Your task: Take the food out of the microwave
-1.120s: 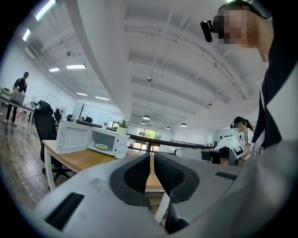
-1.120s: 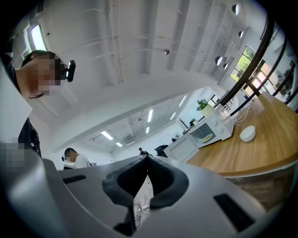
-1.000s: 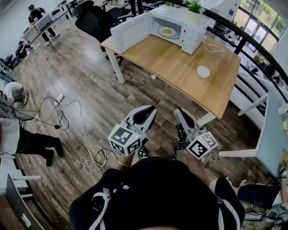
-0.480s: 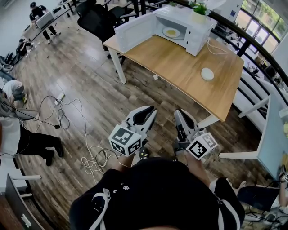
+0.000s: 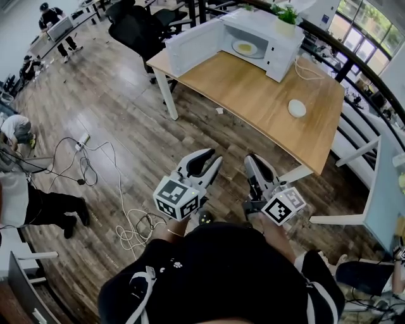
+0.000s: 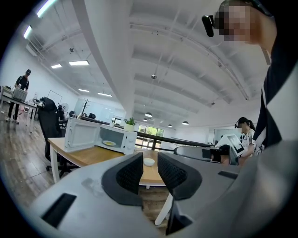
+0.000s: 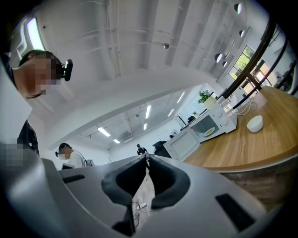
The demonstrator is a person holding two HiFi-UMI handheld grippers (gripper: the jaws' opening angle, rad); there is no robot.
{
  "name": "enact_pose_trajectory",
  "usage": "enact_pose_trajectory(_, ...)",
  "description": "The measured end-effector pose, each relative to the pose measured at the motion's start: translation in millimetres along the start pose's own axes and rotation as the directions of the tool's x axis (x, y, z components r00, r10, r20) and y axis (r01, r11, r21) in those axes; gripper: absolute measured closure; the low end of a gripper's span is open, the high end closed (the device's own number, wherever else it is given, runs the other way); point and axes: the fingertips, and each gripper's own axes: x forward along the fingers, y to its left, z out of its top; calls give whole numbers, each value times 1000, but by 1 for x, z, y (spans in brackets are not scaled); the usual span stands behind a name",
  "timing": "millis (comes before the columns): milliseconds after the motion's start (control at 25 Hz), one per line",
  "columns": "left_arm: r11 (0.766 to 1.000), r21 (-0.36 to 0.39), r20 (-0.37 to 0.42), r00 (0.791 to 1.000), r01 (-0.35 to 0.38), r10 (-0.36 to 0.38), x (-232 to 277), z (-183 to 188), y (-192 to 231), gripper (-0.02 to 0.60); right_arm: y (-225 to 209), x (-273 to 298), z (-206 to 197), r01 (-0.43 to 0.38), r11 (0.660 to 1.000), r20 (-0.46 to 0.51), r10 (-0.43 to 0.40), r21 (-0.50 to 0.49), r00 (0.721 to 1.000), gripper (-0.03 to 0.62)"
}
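Observation:
A white microwave stands at the far end of a wooden table, its door swung wide open to the left. Inside lies a plate with yellow food, which also shows in the left gripper view as the plate and in the right gripper view as the plate. Both grippers are held close to my body, well short of the table. My left gripper has a narrow gap between its jaws and holds nothing. The right gripper has its jaw tips together, also holding nothing.
A small white bowl sits on the table's right part. A potted plant stands on the microwave. Cables trail over the wooden floor at left. Black chairs stand behind the table; people sit at far left.
The table and microwave have drifted slightly right and down in the head view. Both grippers keep the same pose near my body.

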Motion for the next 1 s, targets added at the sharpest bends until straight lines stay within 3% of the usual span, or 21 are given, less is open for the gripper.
enact_pose_trajectory(600, 999, -19, 0, 999, 47, -47, -16, 2, 44, 502, 11, 35, -21, 68, 997, -3, -68, -27, 998, 542)
enact_pose_trajectory(1000, 996, -42, -9, 997, 81, -82, -1, -1, 49, 502, -2, 36, -19, 110, 994, -9, -110, -29, 994, 528)
